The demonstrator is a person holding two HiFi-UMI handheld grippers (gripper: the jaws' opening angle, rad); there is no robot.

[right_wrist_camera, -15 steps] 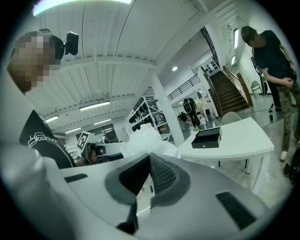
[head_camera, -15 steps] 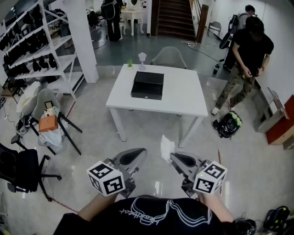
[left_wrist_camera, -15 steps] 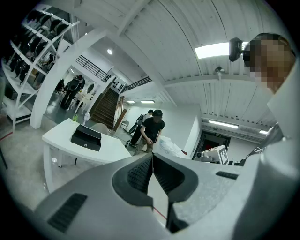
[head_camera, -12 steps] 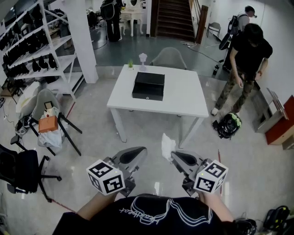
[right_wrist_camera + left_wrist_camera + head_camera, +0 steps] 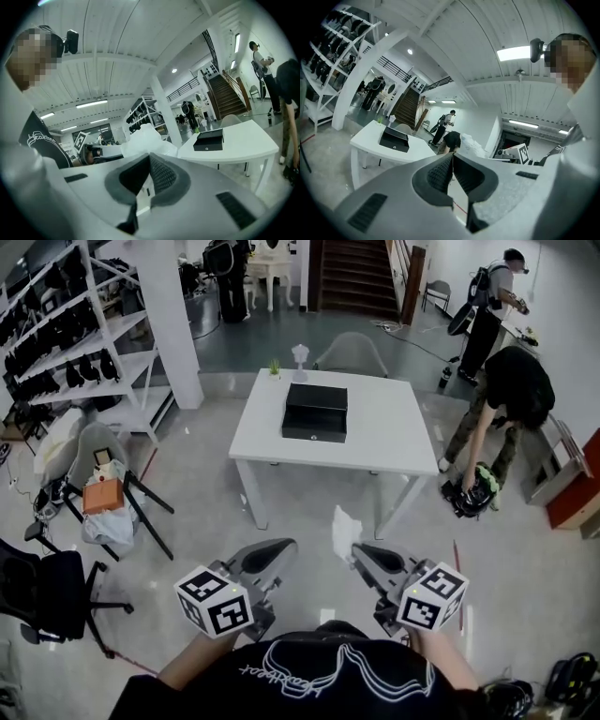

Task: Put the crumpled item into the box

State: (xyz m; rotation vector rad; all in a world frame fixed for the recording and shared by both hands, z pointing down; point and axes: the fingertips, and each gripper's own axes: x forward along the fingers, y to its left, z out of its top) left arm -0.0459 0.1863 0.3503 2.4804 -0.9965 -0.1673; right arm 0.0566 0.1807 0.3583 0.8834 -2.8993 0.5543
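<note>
A black box [image 5: 316, 411] lies closed on a white table [image 5: 384, 442] a few steps ahead. My right gripper [image 5: 356, 551] is shut on a white crumpled item [image 5: 344, 531], which sticks up past its tips. In the right gripper view the crumpled item [image 5: 145, 138] bulges above the closed jaws [image 5: 150, 155], with the box [image 5: 209, 139] beyond on the right. My left gripper [image 5: 286, 545] is held beside it, level and apart. Its jaws [image 5: 452, 154] meet with nothing between them. The box [image 5: 395, 139] shows in that view too.
A grey chair [image 5: 349, 354] stands behind the table, with a small plant [image 5: 274, 367] on its far edge. Shelving [image 5: 66, 343] and chairs [image 5: 103, 465] line the left. A person [image 5: 506, 395] bends over a bag [image 5: 472, 495] at the right.
Both grippers keep their pose, the right one still holding the crumpled item. The table has shifted slightly right in view. The person at the right has bent down over the bag.
</note>
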